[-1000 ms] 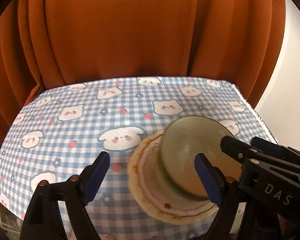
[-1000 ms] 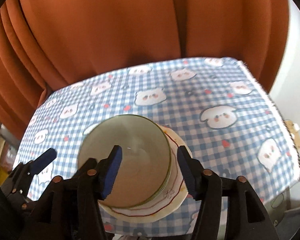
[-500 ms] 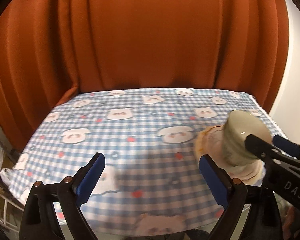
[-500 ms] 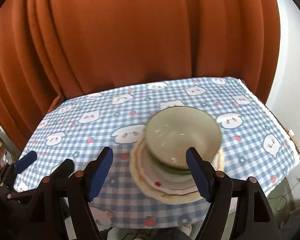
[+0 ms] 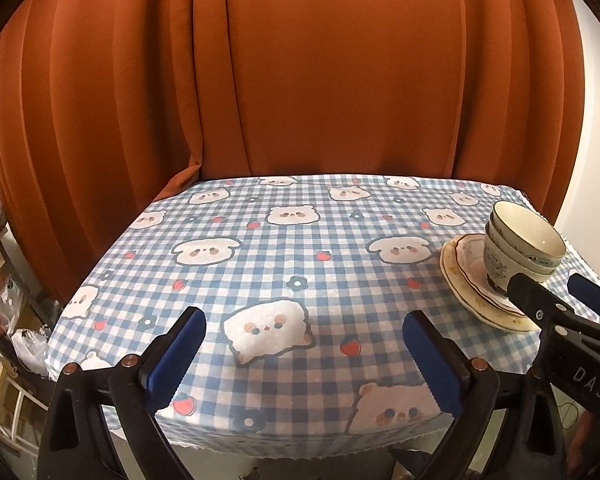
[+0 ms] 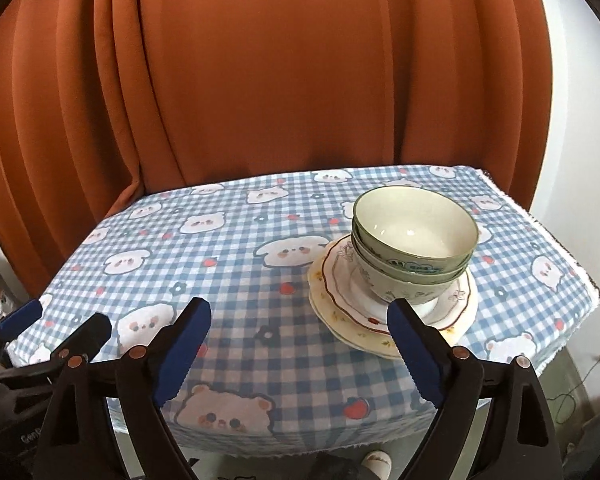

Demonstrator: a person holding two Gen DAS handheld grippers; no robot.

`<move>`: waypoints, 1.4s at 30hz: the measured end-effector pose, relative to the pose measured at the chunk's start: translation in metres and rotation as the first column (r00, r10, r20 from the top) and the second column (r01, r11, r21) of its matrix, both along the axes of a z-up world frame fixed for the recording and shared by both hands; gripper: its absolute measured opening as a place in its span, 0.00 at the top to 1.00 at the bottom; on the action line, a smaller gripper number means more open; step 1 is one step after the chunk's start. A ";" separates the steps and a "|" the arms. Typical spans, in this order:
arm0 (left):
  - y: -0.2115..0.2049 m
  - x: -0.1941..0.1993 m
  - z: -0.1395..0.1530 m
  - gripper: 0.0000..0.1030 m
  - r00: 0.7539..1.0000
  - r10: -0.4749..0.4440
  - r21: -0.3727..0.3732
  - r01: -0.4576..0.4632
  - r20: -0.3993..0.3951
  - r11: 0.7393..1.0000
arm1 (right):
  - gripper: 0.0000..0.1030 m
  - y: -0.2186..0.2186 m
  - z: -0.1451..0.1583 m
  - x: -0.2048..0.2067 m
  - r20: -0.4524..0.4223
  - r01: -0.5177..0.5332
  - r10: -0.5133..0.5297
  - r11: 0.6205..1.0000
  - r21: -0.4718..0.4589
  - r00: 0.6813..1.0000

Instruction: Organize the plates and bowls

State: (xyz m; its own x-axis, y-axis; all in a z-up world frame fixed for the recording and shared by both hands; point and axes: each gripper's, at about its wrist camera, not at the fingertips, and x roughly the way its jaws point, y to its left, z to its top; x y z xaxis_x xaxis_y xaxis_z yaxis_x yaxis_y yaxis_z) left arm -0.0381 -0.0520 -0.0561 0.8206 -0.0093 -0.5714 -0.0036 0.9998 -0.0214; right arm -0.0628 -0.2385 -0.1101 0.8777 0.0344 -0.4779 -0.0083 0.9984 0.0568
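We see the bowls (image 6: 414, 248) nested one in another, upright, on the plates (image 6: 392, 308), and this one stack stands on the table (image 6: 236, 280) toward its right edge, about halfway between the front edge and the back edge by the curtain (image 6: 300, 80). In the left wrist view the same stack sits close to the right edge of the table, partly behind the right gripper. No other dish shows on the cloth, so we judge that the sorting is finished or nearly so, and that the step in hand is to take both tools away from the stack.

The right gripper (image 6: 296, 354) hangs over the front edge with its jaws opening, already wide, and nothing is between them; its right pad only overlaps the front rim of the plates in the picture, and we cannot tell for sure that it is clear of them. The left gripper (image 5: 306, 358) is over the front part of the table toward the left, its jaws also opening and very wide, with only cloth between them.

To do this step well, we think the right gripper should go straight back and a little up, not sideways, so that the pad does not catch the plate rim. The bowls stand tall on a narrow foot, so a small knock could tip them. The stack is also near the right edge, therefore we should not drag the cloth.
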 end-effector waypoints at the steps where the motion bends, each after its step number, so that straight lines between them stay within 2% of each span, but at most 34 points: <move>1: 0.001 -0.001 0.000 0.03 1.000 0.001 -0.001 -0.001 0.001 1.000 | 0.11 0.001 0.000 -0.001 0.002 0.001 -0.001 1.000 0.002 1.000; 8: 0.007 -0.005 -0.001 0.02 1.000 0.002 -0.010 -0.002 0.000 1.000 | 0.10 0.006 -0.001 -0.005 -0.016 -0.006 0.006 1.000 0.019 1.000; 18: 0.004 -0.005 -0.003 0.01 1.000 -0.006 -0.025 0.006 -0.005 1.000 | 0.10 0.004 -0.001 -0.007 -0.036 0.010 -0.010 1.000 -0.008 0.999; 42: 0.005 -0.004 -0.005 0.01 1.000 0.010 -0.026 -0.010 -0.007 1.000 | 0.10 0.007 -0.004 -0.004 -0.043 0.001 -0.002 1.000 -0.013 0.999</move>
State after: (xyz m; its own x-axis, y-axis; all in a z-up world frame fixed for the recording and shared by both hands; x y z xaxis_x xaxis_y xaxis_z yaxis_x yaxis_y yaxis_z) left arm -0.0417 -0.0468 -0.0609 0.8170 -0.0161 -0.5764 -0.0141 0.9988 -0.0478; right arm -0.0665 -0.2311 -0.1137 0.8562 0.0268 -0.5159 -0.0046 0.9990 0.0442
